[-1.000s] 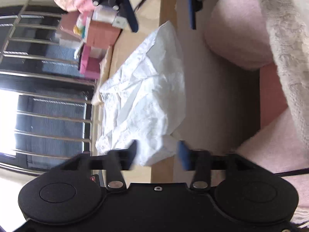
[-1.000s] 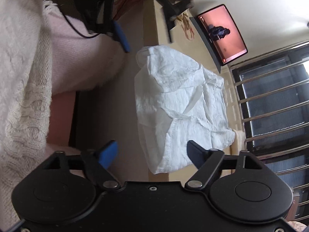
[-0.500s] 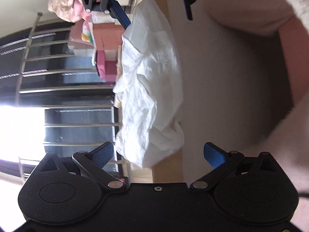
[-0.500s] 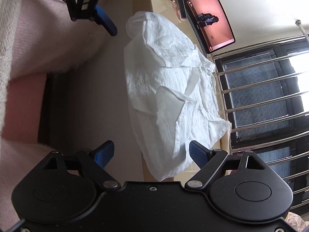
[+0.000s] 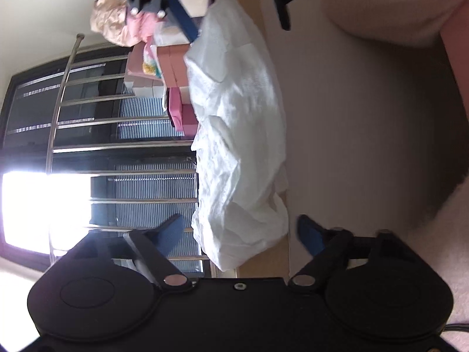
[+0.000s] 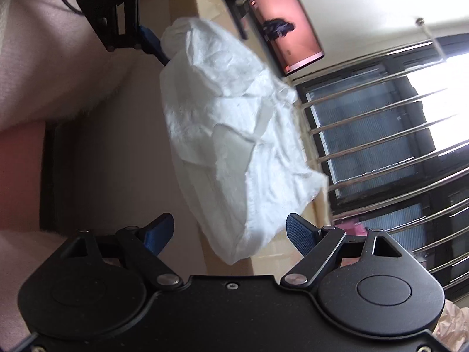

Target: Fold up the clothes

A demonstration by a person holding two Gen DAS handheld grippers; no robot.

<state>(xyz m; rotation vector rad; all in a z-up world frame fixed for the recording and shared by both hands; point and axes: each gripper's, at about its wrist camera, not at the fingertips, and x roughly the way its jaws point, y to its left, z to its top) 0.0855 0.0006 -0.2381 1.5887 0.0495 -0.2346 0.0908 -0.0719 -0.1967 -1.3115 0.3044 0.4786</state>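
A crumpled white garment (image 5: 237, 135) lies on a light wooden table (image 5: 263, 261), seen edge-on in both views; it also shows in the right wrist view (image 6: 234, 146). My left gripper (image 5: 239, 233) is open, its blue pads on either side of the garment's near end. My right gripper (image 6: 227, 228) is open at the opposite end, its pads straddling that end. Each gripper shows at the far end of the other's view: the right one (image 5: 231, 14) and the left one (image 6: 190, 35), both open.
Pink and white boxes (image 5: 164, 79) and a peach bundle (image 5: 111, 26) stand past the table's far side by a barred window (image 5: 117, 146). A screen with a pink picture (image 6: 287, 26) stands by the table. The person's pink and cream sleeves (image 6: 44, 58) are close.
Both grippers have opened wider and come closer to the garment's two ends. The views have tilted, so the garment now looks edge-on and bunched higher.
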